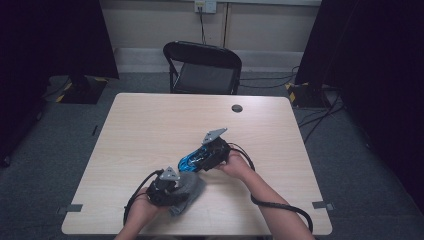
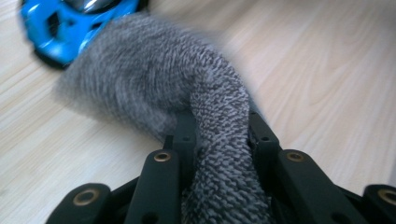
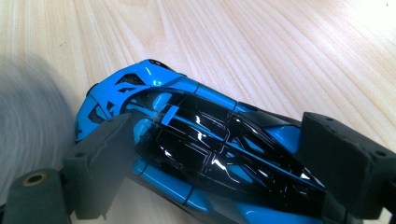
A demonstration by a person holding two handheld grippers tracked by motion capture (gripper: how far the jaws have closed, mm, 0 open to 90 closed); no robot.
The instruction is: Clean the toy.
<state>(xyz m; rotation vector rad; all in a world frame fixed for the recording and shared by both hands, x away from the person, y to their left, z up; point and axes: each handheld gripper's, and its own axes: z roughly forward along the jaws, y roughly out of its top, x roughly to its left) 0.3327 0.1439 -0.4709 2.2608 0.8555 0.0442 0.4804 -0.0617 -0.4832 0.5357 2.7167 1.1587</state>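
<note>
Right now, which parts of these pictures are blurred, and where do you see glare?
Left gripper view: the grey knitted cloth is smeared at its far end but sharp near the left tool. Right gripper view: the same cloth is a grey blur at the left edge, and white glare streaks the blue and black toy car. High view: dim, dark sides.

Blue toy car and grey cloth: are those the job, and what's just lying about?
In use:
- glossy blue and black toy car, clamped by right gripper
- grey knitted cloth, pinched by left gripper

Lying about:
- black folding chair
- round dark cap in light wooden table
</note>
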